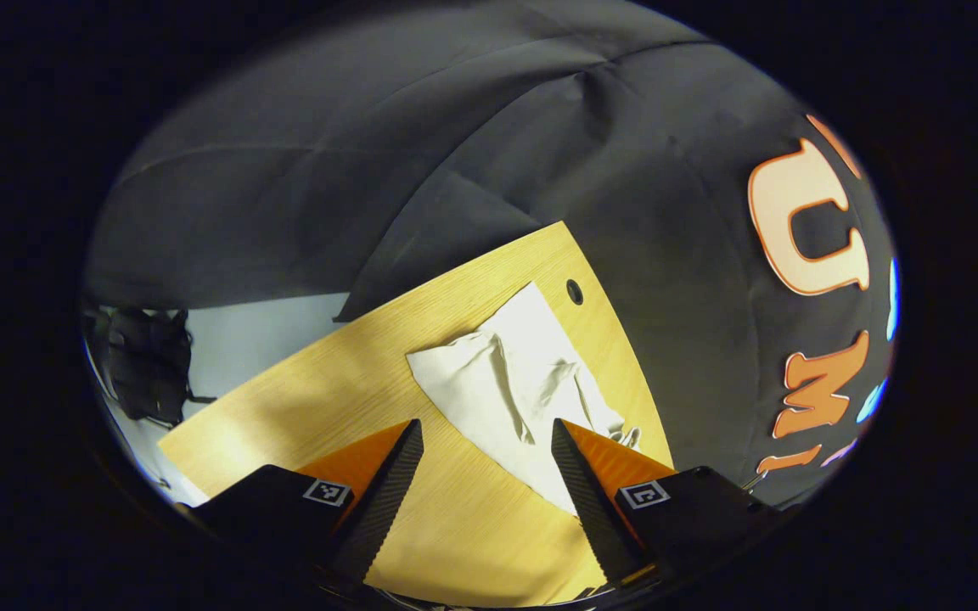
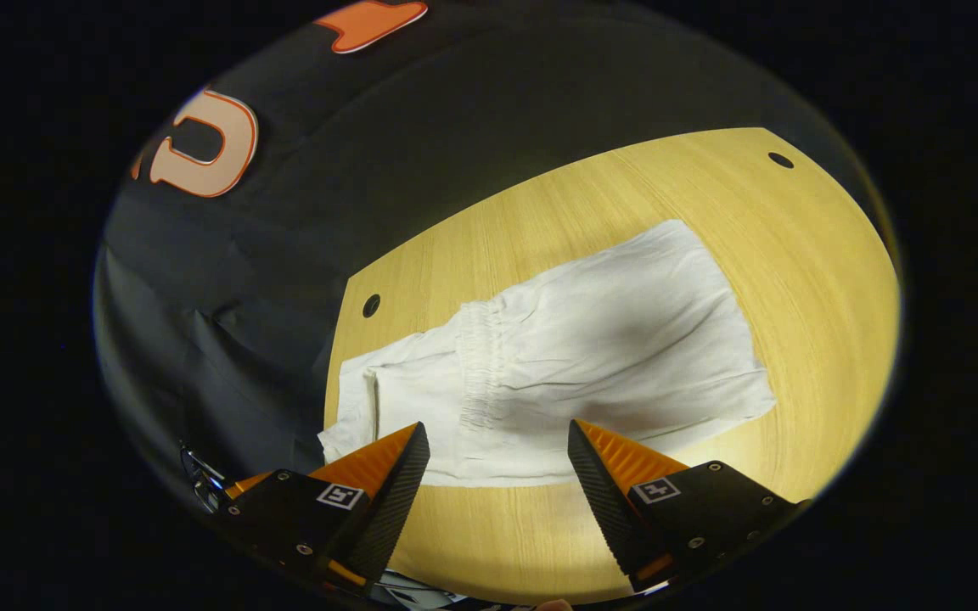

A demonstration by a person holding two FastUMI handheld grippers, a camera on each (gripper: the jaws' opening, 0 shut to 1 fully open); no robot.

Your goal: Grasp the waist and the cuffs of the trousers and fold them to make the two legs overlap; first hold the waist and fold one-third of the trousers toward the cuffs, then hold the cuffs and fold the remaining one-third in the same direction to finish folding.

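1. In the left gripper view, the left gripper (image 1: 487,433) is closest, with its two fingers wide apart and nothing between them.
2. Past those fingers lie the white trousers (image 1: 510,382), crumpled on the wooden table (image 1: 328,399). They sit ahead and a bit to the right, and the right finger covers their near edge.
3. A small round hole (image 1: 574,291) in the table is just past the far corner of the trousers.
4. In the right gripper view, the right gripper (image 2: 497,437) is open too and holds nothing.
5. Here the trousers (image 2: 591,348) lie flat on the table (image 2: 812,280), spread from left to right just beyond the fingertips. The gathered waist band (image 2: 482,365) runs across the cloth left of the middle.
6. The gap between the fingers lines up with the near edge of the trousers, just right of the waist.
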